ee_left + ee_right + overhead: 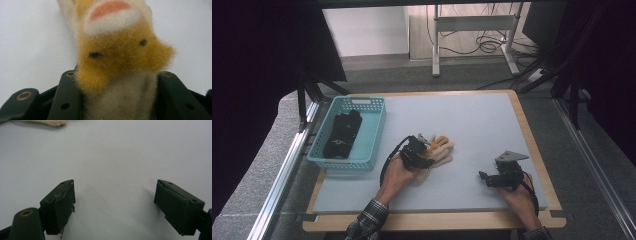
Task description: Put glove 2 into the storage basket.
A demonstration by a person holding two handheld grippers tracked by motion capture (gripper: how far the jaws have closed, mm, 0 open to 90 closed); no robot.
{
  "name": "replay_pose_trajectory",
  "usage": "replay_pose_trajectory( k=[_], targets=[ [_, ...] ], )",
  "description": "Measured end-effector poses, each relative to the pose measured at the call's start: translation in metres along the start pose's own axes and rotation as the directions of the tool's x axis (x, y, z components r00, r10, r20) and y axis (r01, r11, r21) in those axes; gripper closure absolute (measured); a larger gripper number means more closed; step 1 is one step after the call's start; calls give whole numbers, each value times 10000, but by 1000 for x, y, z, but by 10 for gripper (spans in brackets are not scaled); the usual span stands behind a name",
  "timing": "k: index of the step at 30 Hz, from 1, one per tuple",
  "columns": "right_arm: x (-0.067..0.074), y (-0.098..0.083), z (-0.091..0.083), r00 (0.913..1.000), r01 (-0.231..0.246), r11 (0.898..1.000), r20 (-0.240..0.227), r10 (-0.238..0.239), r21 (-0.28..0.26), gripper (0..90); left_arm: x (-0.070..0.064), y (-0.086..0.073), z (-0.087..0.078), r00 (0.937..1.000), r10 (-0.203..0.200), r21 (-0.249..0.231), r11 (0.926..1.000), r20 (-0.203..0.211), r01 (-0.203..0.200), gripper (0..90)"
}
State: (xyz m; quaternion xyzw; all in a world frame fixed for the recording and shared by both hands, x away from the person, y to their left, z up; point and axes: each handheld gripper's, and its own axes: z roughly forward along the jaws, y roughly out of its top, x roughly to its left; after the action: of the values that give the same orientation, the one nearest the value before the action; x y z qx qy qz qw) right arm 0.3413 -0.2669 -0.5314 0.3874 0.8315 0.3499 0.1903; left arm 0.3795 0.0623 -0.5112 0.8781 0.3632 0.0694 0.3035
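Fuzzy cream-and-orange knitted glove point(439, 151), lying on pale grey table mat point(472, 125) near centre of high view, just right of basket. Judged as sorting of gloves into basket; about halfway, as far as can be told.

At left of high view: turquoise plastic basket with slotted walls point(374, 127), already holding dark black glove point(343, 132) inside. That part looks done.

Next, left gripper point(426, 159) at centre of frame, closed on cuff end of fuzzy glove. In left gripper view, cream cuff point(120, 100) sits squeezed between both black jaws, orange fluffy part with small black dots above it. Grip seems made; glove body rests on mat, not yet lifted as far as can be seen.

At lower right of high view: right gripper point(484, 177), resting near mat, well apart from fuzzy glove. Jaws stand wide apart in right gripper view point(115, 200), nothing between them, bare mat beyond.

Left to do, by judgement: lift fuzzy glove, carry leftward over basket rim, drop beside black glove.
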Motion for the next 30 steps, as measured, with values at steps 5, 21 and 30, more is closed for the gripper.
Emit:
replay_pose_trajectory(
  k=[5,21,30],
  targets=[
    [0,0,0,10000,1,10000,1,-1,-3,164,3,1,-6,9999,-89,-136,9999,-90,87,576],
    [0,0,0,10000,5,10000,3,-5,-6,164,27,8,-54,9953,-741,-800,9944,-619,690,573],
    [0,0,0,10000,2,10000,-3,-2,-8,164,53,9,-92,9827,-1275,-1095,9875,-1345,1132,574]
  ],
)
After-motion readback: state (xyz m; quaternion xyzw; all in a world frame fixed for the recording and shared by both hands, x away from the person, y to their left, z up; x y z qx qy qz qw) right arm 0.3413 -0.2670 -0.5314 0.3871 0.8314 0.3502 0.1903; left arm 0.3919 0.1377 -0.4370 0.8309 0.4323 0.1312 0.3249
